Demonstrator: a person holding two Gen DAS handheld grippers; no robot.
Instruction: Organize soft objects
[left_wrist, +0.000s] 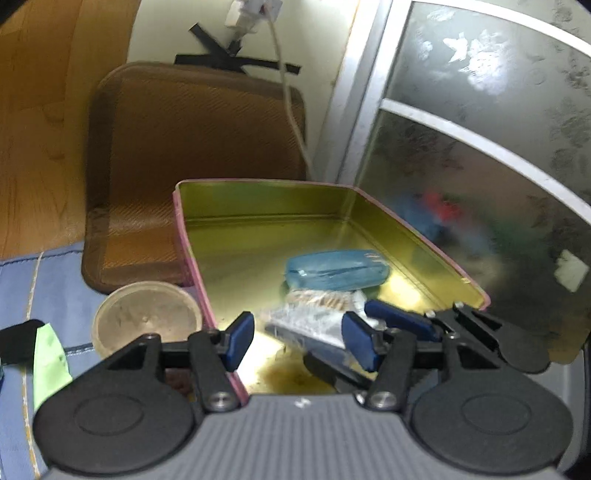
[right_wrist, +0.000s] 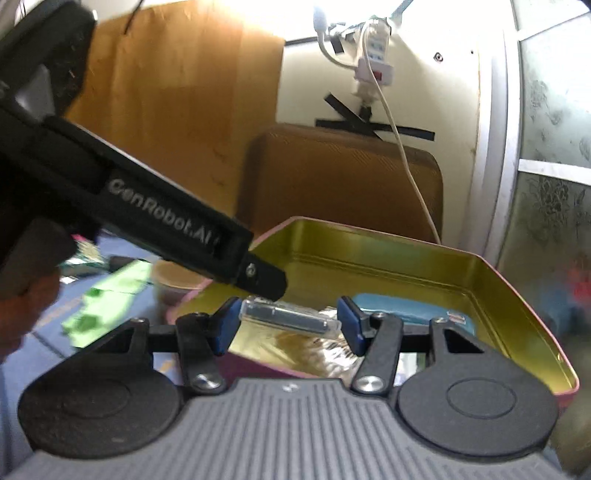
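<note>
An open tin (left_wrist: 266, 181) (right_wrist: 369, 230), gold inside and pink outside, lies on a blue sheet. A blue soft packet (left_wrist: 332, 273) (right_wrist: 406, 308) rests on its floor. Just above the floor is a clear-wrapped packet (left_wrist: 303, 321) (right_wrist: 288, 317). My left gripper (left_wrist: 300, 341) has its blue pads at the packet's two sides, apparently shut on it. One of its fingers (right_wrist: 264, 278) sits over the packet's left end. My right gripper (right_wrist: 288, 326) spans the packet's length, pads against both ends. Its fingers (left_wrist: 399, 317) reach in from the right.
A brown cushion (left_wrist: 192, 155) leans on the wall behind the tin, with a white cable (left_wrist: 291, 110) hanging over it. A round bowl (left_wrist: 147, 317) and a green cloth (left_wrist: 50, 354) lie left of the tin. A frosted glass door (left_wrist: 480, 147) stands close on the right.
</note>
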